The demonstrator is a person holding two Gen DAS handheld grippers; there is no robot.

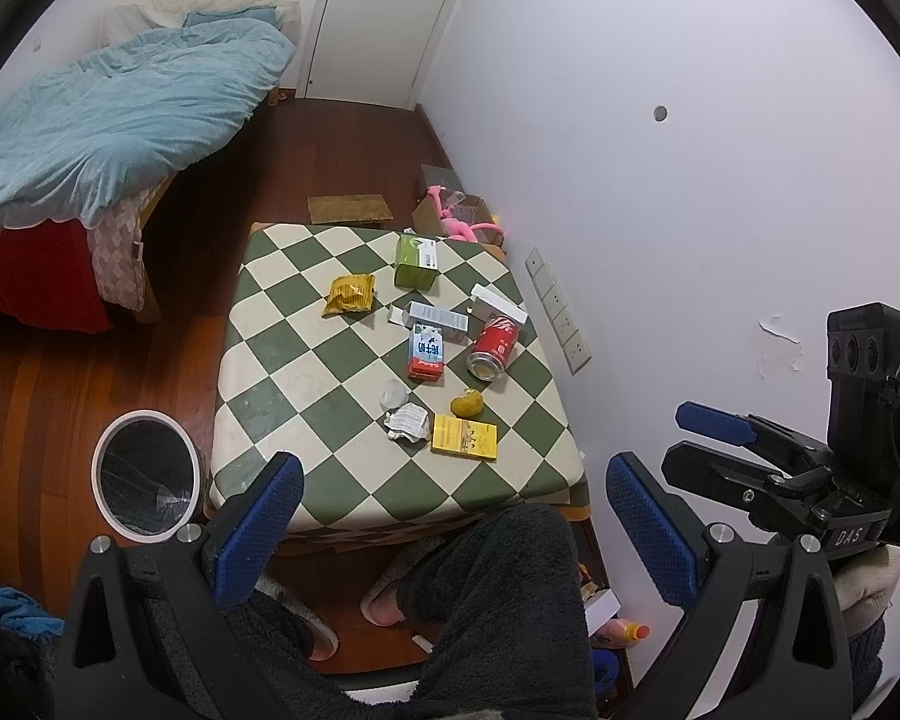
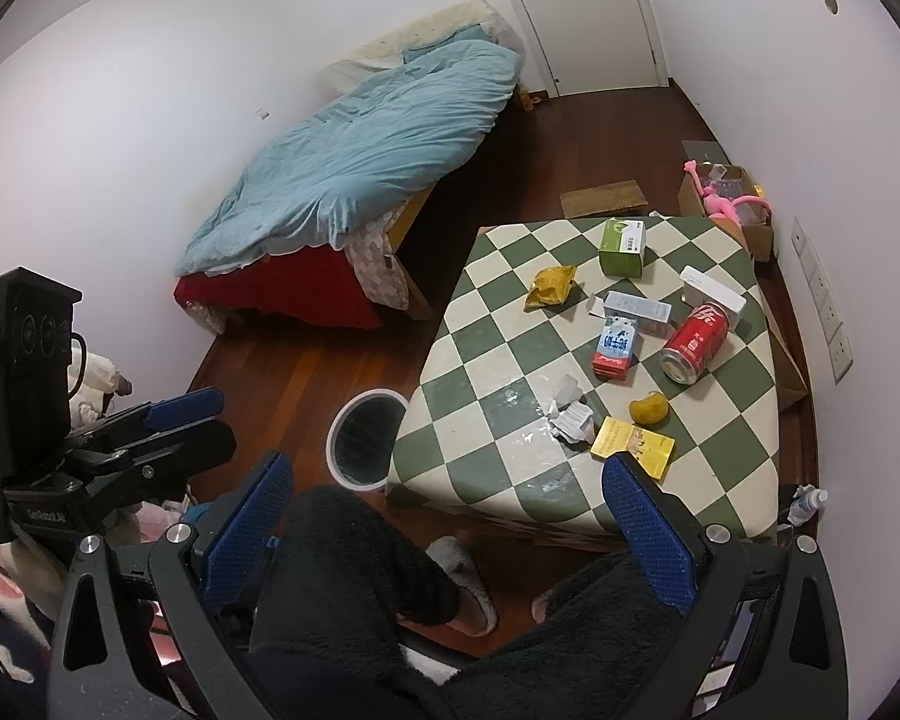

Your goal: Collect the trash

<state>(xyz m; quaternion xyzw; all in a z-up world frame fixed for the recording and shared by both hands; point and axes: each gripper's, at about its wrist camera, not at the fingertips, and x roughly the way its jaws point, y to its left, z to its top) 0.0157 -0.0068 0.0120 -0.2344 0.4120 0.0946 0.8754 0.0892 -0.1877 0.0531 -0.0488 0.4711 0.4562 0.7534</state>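
Left wrist view
Left tool (image 1: 453, 531): spread wide, holding nothing, low in the frame over the person's dark-clad legs.
Right tool (image 1: 699, 441): at right edge, nothing between its fingers.
Trash: on the checkered bench (image 1: 306, 384), mid-frame, well above the left tool; red can (image 1: 493, 347) on its side, yellow box (image 1: 464, 437) nearest.
Bin (image 1: 144, 474): lower left, beside the bench, just above the left finger.

Right wrist view
Right tool (image 2: 450, 534): wide open, empty.
Left tool (image 2: 177, 420): at left edge, empty.
Yellow box (image 2: 632, 447): just above the right finger, untouched.
Bin (image 2: 363, 438): centre, between bench (image 2: 570, 480) and tool.
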